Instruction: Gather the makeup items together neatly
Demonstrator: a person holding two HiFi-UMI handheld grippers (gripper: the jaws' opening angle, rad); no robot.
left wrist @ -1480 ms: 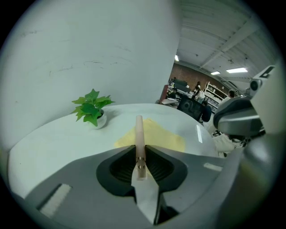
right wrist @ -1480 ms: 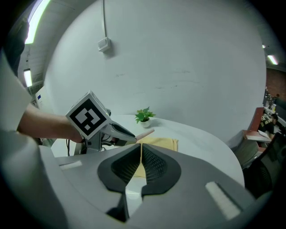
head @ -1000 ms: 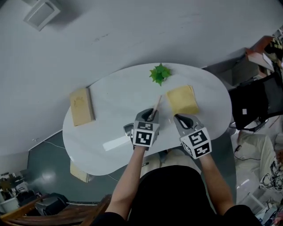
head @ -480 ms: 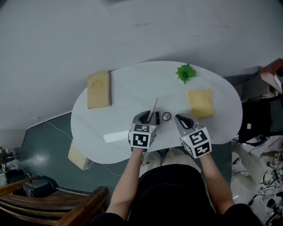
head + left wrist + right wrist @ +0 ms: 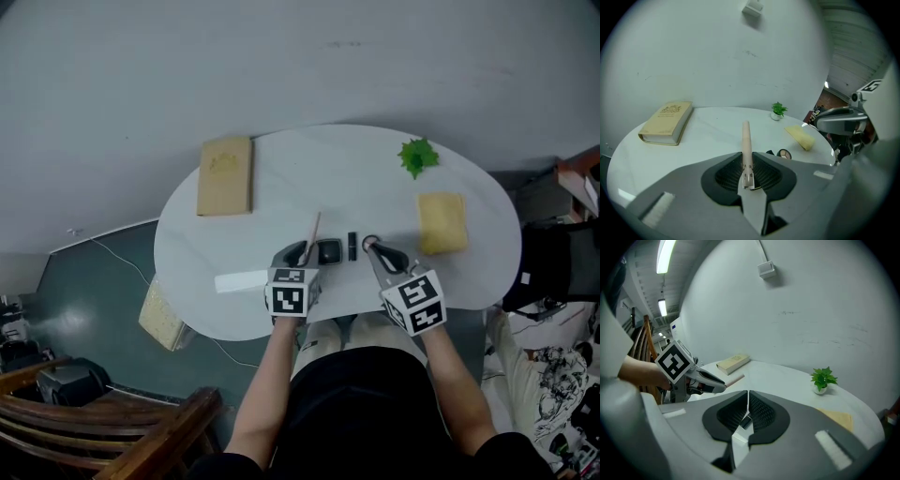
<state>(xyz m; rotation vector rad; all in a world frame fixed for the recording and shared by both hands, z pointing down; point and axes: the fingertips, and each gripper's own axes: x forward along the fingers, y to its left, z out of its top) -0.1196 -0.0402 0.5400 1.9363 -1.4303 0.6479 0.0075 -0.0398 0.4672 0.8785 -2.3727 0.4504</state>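
Pushed against a pale wall, a white rounded table stands on a dark floor, with a wooden chair off to the near left. A person stands at the table's near edge with a gripper in each hand, both angled down toward the tabletop.

The left gripper is clamped on the near end of a slim beige makeup stick, which juts out past the jaws and points away over the table. Whether its far tip touches the surface cannot be told. The right gripper has its jaws pressed together with nothing held between them.

Between the two grippers lies a small cluster of makeup. A black compact sits just beside the left gripper's tips. A short black tube lies next to it, pointing away from the person. A round open palette lies just beside the right gripper's tips, though it is unclear whether they touch. All three are near one another but not lined up.

Further out to the right lies a flat yellow pad. Well apart on the left lies a closed tan book. A small green plant stands at the far right edge, close to the wall.
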